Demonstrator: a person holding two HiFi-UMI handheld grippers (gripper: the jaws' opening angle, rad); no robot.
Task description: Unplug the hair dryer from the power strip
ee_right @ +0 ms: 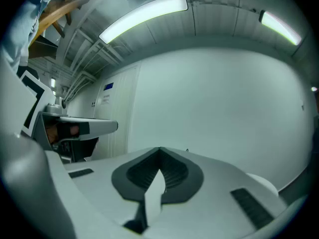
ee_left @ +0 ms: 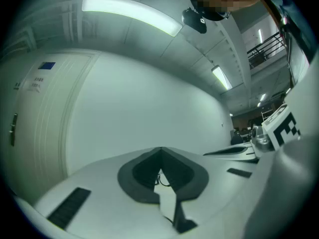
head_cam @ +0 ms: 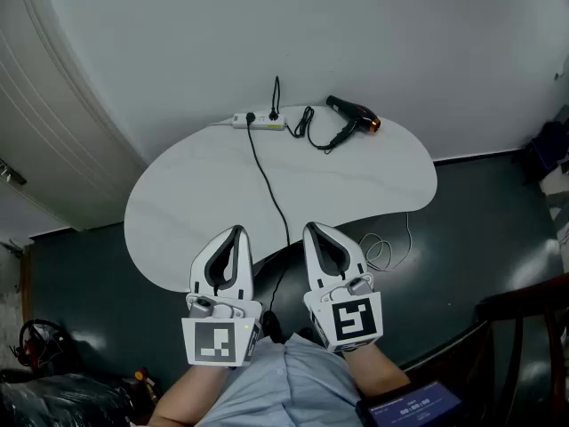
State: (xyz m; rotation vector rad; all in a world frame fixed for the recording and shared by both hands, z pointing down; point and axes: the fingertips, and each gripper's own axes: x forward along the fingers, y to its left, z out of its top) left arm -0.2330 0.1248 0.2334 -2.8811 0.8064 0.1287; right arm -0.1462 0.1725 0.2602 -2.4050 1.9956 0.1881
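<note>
At the near edge of the white, rounded worktop [head_cam: 178, 194], the jaws of the left gripper [head_cam: 236, 229] are pressed together at their tips, with nothing between them. The jaws of the right gripper [head_cam: 311, 228] are likewise closed and empty. The two grippers sit side by side, close but apart, each pointing away from the person towards the plain white wall [head_cam: 356, 25].

Well beyond them, at the far edge of the worktop, lies the white power strip [head_cam: 259, 122] with black plugs seated in it. Just to its right lies the black hair dryer [head_cam: 351, 111], its orange-tipped nozzle facing right and its black cord [head_cam: 307, 130] looping back towards the strip. A thin black cable [head_cam: 267, 185] runs from the strip across the worktop to the near edge, between the grippers. A white cable [head_cam: 382, 252] lies coiled on the dark floor [head_cam: 71, 265] — just right of the right gripper.
</note>
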